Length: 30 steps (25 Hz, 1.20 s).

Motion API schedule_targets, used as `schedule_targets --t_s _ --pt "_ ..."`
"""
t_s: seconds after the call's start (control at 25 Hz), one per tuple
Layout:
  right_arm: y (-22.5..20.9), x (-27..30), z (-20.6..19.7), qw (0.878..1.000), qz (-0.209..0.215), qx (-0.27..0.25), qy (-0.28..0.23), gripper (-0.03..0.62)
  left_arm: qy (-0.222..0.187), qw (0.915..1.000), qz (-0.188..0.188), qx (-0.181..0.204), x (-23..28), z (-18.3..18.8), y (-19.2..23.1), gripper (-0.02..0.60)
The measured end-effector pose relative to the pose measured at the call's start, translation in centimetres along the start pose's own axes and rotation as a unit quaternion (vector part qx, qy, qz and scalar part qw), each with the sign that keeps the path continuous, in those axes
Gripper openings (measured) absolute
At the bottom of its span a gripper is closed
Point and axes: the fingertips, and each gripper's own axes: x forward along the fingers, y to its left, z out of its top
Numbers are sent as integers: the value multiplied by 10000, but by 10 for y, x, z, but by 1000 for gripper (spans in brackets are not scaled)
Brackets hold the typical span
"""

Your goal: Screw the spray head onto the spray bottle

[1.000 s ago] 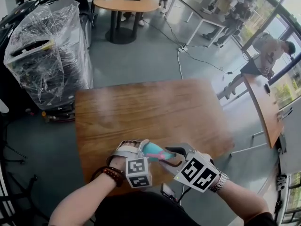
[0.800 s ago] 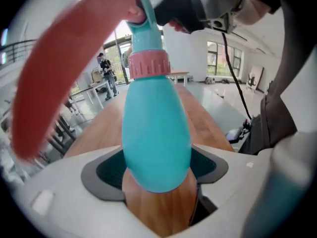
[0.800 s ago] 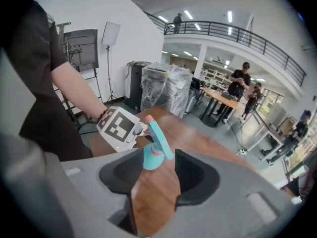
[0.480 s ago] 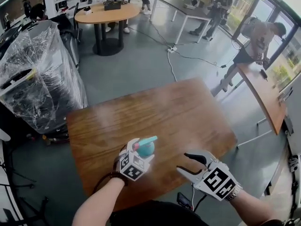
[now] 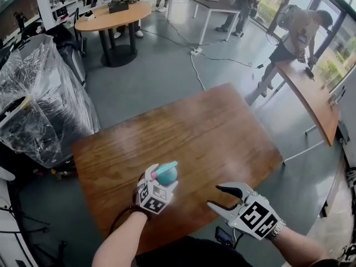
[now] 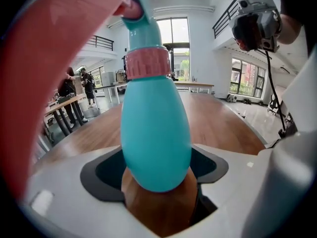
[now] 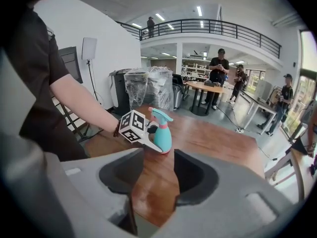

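On the surface [image 5: 222, 132], your right gripper [image 5: 214, 196] has just opened, empty, right of the spray bottle [image 5: 167, 175] that your left gripper [image 5: 161, 182] clamps; the spray head [image 6: 146, 63] looks screwed on.

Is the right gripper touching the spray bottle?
Apart. In the right gripper view, bare table separates the spray bottle from the right gripper, whose empty jaws have just been opening.

1 spray btl [image 5: 166, 173] — 2 claws [image 5: 160, 184] [image 5: 214, 197], 2 cubes [image 5: 152, 198] [image 5: 255, 218]
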Motion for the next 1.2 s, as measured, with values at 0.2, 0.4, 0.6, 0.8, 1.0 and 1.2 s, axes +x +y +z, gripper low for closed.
schedule_targets --t_s 0.2,0.4,0.6,0.8,1.0,1.2 --pt "4 7 -1 10000 45 79 -5 183 -13 9999 3 154 0 -2 -1 425" --pt "11 13 1 9997 73 227 -78 183 -10 9997 4 249 -2 -3 0 467" --pt "21 19 6 9991 91 361 -180 183 36 9998 32 215 -19 -12 5 471" --pt "40 31 25 9969 46 540 -566 166 -187 9997 111 76 -68 -9 9 414" --pt "63 43 52 9905 -108 764 -1135 47 -591 9982 14 -125 -134 14 -3 246" --pt "84 53 71 9825 -290 1015 -1538 -6 -1097 9935 -276 -137 -191 44 -19 78"
